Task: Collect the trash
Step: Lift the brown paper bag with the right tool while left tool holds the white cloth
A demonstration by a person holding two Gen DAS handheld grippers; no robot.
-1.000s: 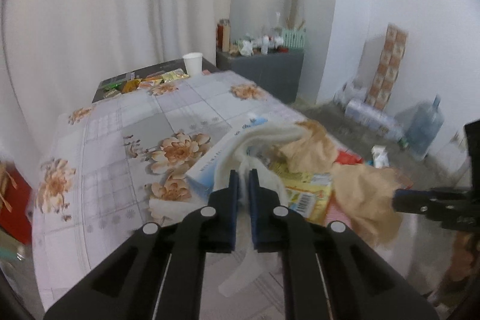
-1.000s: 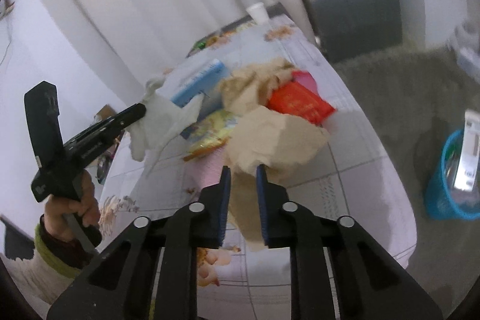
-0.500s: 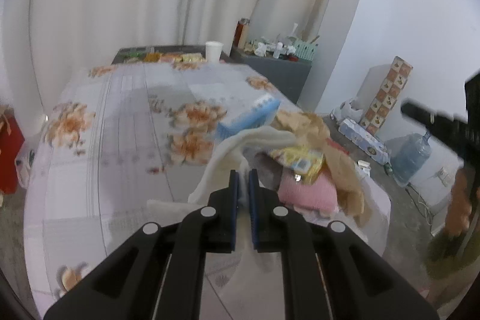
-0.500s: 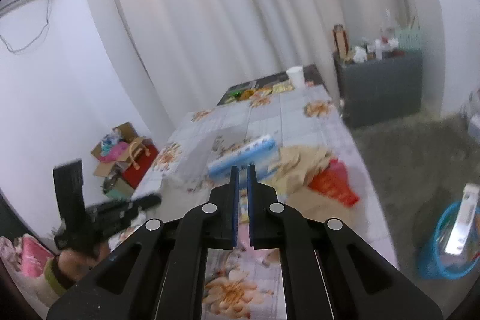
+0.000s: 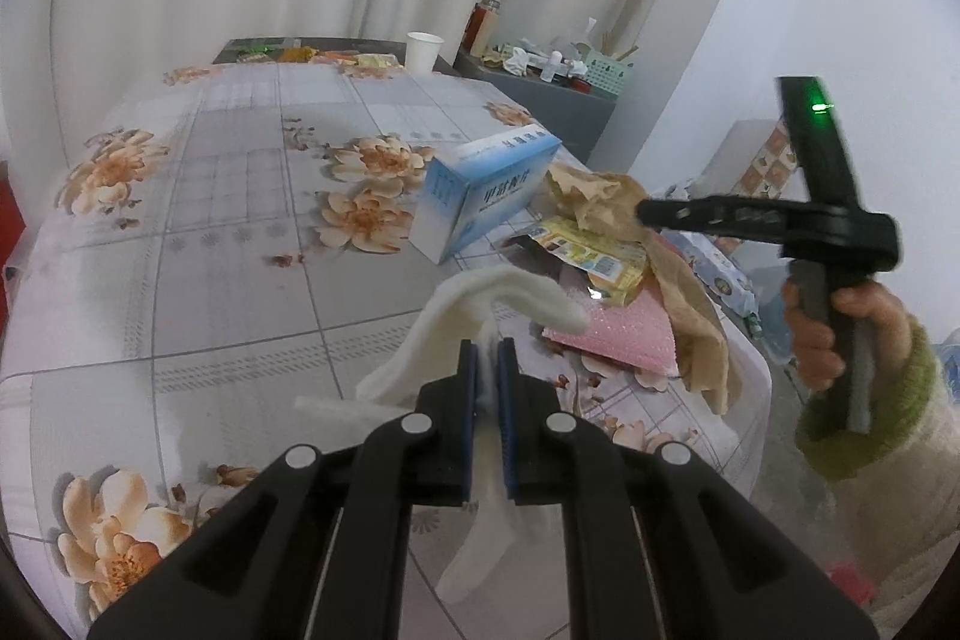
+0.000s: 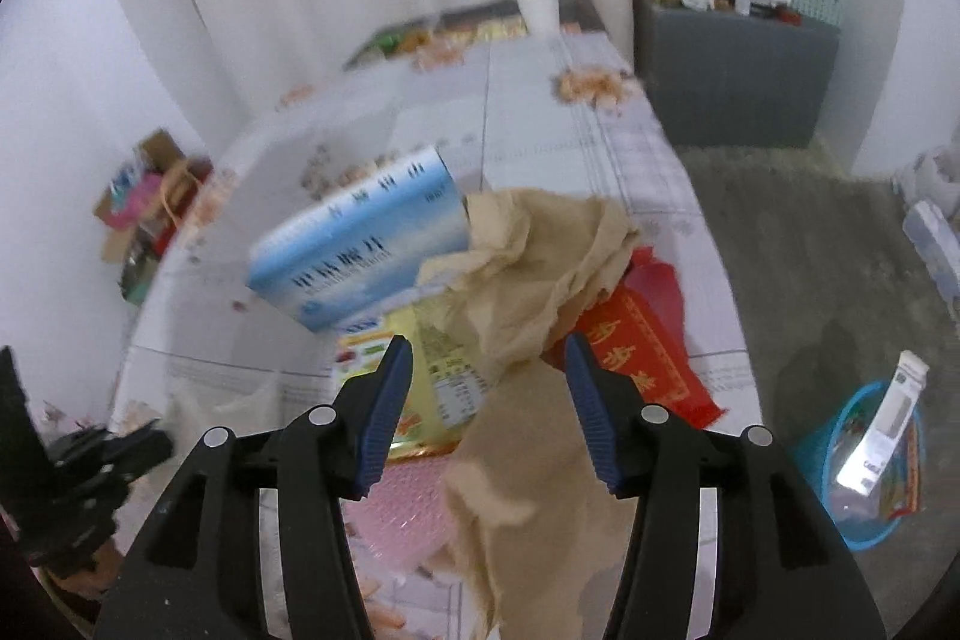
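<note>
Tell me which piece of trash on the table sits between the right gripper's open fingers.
The crumpled brown paper. It lies in line with the open right gripper, draping over the table edge; the blue-and-white box and red packet lie off to either side.

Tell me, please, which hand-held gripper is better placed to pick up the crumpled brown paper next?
The right hand-held gripper: its jaws stand open, directly over the crumpled brown paper. The left hand-held gripper is shut on the white cloth, so it is occupied.
</note>
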